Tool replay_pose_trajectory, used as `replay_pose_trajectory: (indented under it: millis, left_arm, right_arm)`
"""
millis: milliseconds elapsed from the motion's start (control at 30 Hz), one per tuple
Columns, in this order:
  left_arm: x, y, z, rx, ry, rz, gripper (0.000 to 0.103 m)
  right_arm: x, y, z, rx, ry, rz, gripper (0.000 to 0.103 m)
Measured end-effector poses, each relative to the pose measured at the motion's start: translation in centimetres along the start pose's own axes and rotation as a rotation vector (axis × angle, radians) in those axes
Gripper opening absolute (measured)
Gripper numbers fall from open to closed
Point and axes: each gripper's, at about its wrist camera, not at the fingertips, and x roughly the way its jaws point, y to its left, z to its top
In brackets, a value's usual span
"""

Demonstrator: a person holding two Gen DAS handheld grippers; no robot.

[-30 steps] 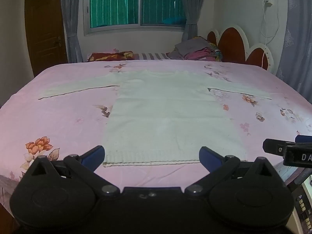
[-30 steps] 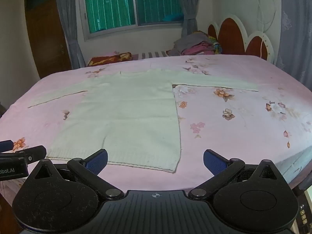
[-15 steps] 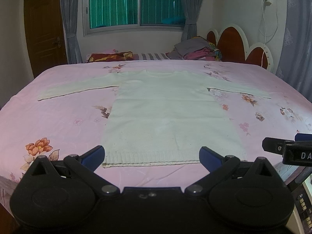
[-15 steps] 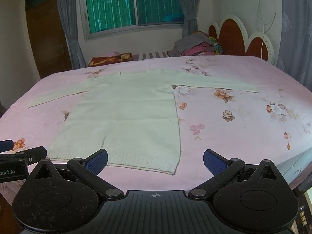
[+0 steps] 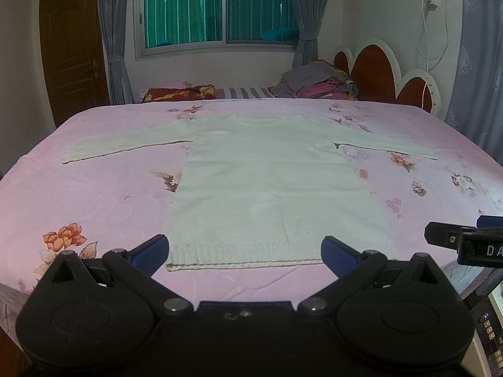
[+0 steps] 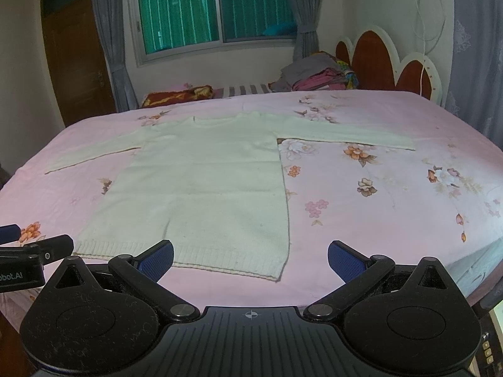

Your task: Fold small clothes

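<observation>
**Both claws released, poised at the near edge of the bed before the first fold.**

Your left gripper is spread wide and empty, its blue fingertips framing the ribbed hem of the white sweater; your right gripper is equally wide and empty, hanging just off the hem's right corner. Neither touches cloth. The sweater lies flat and face up on the pink floral bedspread, hem near you, collar far, left sleeve and right sleeve stretched straight outward, a layout that probably serves to expose every fold line. A pile of clothes sits well apart by the headboard. Judged from this, folding has not yet begun.
</observation>
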Motion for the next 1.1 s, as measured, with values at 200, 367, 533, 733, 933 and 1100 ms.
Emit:
replay_pose_trajectory:
  millis: [200,367,533,733,933,1100]
  left_arm:
    - [-0.04,0.05,0.05,0.0,0.004,-0.001,0.103]
    - [-0.04,0.01,0.0,-0.002,0.0,0.004,0.103]
    - [0.01,-0.14,-0.25,-0.001,0.0,0.007,0.103]
    - [0.01,-0.18,-0.31,0.001,0.002,0.008,0.103]
    - [0.0,-0.27,-0.33,0.0,0.0,0.009,0.103]
    - [0.06,-0.25,-0.34,-0.001,0.002,0.01,0.103]
  right_arm:
    - [0.04,0.03,0.09,-0.001,0.002,-0.001,0.103]
    - [0.04,0.03,0.05,0.0,0.002,-0.001,0.103]
    - [0.01,0.05,0.03,0.002,0.002,-0.002,0.103]
    - [0.06,0.03,0.0,0.001,0.002,-0.003,0.103]
    - [0.11,0.07,-0.04,0.0,0.004,-0.002,0.103]
    - [0.12,0.09,-0.12,-0.001,0.003,-0.003,0.103]
